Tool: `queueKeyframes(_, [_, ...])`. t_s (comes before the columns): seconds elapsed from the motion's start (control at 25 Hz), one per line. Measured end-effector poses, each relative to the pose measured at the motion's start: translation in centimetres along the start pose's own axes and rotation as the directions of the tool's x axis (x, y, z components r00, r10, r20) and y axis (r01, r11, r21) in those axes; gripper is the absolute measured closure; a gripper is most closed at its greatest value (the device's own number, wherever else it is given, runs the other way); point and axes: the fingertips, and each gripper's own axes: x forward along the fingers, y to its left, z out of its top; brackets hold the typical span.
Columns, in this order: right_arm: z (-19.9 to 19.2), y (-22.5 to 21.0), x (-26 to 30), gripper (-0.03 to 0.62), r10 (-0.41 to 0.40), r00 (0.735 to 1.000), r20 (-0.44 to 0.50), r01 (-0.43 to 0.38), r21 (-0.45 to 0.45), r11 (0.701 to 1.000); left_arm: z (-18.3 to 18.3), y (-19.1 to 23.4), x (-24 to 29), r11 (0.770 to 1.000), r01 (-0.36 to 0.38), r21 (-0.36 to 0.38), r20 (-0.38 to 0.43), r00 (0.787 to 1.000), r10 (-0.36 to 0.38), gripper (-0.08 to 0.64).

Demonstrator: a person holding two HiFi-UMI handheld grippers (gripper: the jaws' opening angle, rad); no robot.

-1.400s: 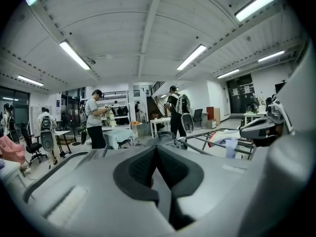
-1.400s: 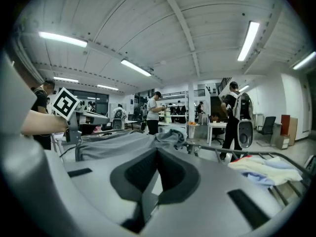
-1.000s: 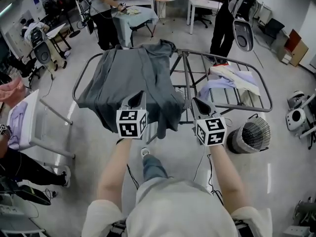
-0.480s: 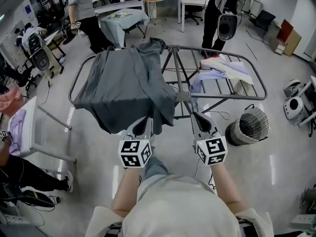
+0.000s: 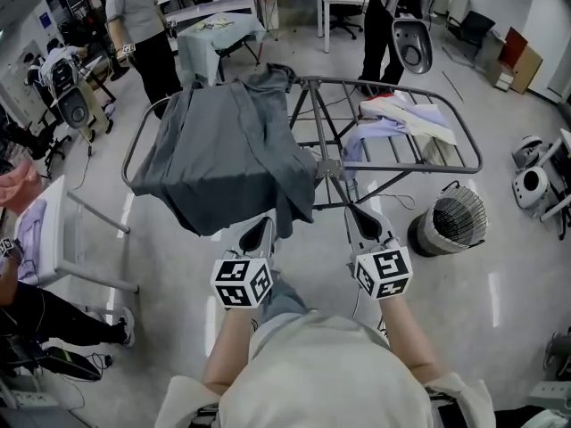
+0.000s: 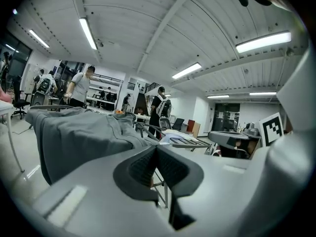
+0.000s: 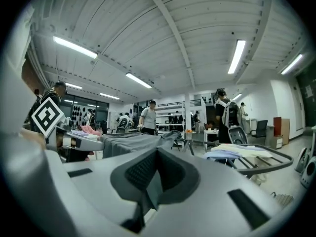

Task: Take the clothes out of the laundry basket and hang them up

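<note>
Grey garment (image 5: 223, 150) draped over drying rack (image 5: 375, 82), pale clothes (image 5: 401, 114) beside. Left gripper (image 5: 260, 225), right gripper (image 5: 359, 214): jaws together, empty, short of rack. Likely between items; next: open jaws, reach wire laundry basket (image 5: 455, 226) at right.

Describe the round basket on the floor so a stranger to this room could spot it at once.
Find the metal drying rack in the middle of the room. On the floor just off its near right corner stands the basket. It is the only round, dark wire-mesh tub there, unlike the white machines farther right.
</note>
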Motion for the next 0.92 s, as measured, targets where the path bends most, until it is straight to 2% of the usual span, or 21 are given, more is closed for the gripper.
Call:
queueKeyframes(0.24, [-0.2,0.7,0.1,0.592,0.008,1.000,-0.002,-0.008,-0.006,1.000,-0.4,-0.2,0.2,1.000,0.012,-0.011,-0.017,1.000,-0.012,0.549])
queueKeyframes(0.44, [-0.4,0.6,0.1,0.592,0.006,1.000,-0.010,-0.007,-0.013,1.000,-0.2,-0.4,0.6,0.999,0.022,-0.034,-0.008,1.000,-0.022,0.549])
queueKeyframes(0.92, [-0.4,0.1,0.6,0.592,-0.001,1.000,-0.006,0.001,-0.022,1.000,-0.1,-0.1,1.3,0.999,0.021,-0.038,-0.001,1.000,-0.021,0.549])
